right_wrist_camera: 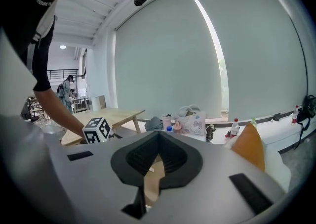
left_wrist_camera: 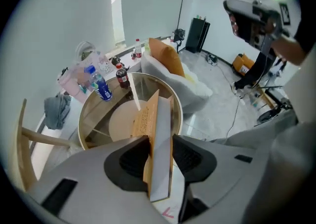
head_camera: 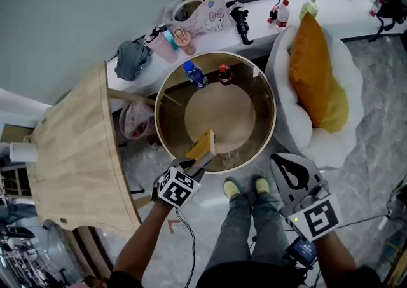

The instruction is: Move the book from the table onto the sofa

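Observation:
A yellow-covered book (head_camera: 202,145) is clamped upright in my left gripper (head_camera: 194,161), which is shut on it above the near rim of the round glass-topped table (head_camera: 270,96). In the left gripper view the book (left_wrist_camera: 155,134) stands edge-on between the two pads, white pages facing me. The sofa (head_camera: 324,147) is a white round seat to the right of the table, with an orange cushion (head_camera: 315,77) on it. My right gripper (head_camera: 287,167) hangs shut and empty near the sofa's front edge. In the right gripper view its jaws (right_wrist_camera: 150,178) are together, and the cushion (right_wrist_camera: 248,149) shows at the right.
A blue bottle (head_camera: 194,74) and a dark bottle (head_camera: 224,74) stand at the table's far edge. A wooden table (head_camera: 70,153) lies to the left. Behind runs a white ledge (head_camera: 343,10) with a bag (head_camera: 197,16) and bottles. The person's feet (head_camera: 245,186) are by the table.

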Demonstrator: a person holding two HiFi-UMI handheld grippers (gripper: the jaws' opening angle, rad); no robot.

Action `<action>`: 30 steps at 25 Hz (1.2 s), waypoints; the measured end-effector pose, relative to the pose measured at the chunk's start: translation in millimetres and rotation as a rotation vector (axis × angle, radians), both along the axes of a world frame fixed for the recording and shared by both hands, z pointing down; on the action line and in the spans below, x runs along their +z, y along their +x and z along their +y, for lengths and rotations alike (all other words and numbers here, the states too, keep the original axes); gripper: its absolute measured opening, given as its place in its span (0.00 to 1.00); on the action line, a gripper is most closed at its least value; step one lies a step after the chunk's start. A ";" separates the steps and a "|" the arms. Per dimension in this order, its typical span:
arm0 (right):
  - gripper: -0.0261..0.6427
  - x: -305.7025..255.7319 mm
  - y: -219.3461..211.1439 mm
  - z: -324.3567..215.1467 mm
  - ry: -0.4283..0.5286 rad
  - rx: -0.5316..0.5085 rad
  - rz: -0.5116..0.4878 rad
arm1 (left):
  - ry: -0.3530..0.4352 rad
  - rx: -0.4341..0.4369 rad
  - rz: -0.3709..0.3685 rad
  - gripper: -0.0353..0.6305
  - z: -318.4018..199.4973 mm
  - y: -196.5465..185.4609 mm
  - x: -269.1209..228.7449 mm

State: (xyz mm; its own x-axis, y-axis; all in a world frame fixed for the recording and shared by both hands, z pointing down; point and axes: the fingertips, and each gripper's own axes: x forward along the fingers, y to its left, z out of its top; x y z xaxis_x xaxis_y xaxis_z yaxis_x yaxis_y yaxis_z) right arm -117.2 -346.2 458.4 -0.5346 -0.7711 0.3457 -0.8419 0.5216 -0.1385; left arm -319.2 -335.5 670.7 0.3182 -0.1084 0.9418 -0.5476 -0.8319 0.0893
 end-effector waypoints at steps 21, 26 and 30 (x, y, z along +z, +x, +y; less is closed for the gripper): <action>0.05 -114.1 76.5 37.3 0.146 0.290 0.178 | 0.068 0.226 0.377 0.29 -18.9 80.4 -163.1; 0.05 -142.1 122.6 72.7 0.170 0.423 0.217 | 0.089 0.317 0.491 0.29 -1.8 117.3 -201.8; 0.05 -162.2 155.4 110.3 0.171 0.521 0.250 | 0.099 0.398 0.559 0.29 12.7 147.4 -229.7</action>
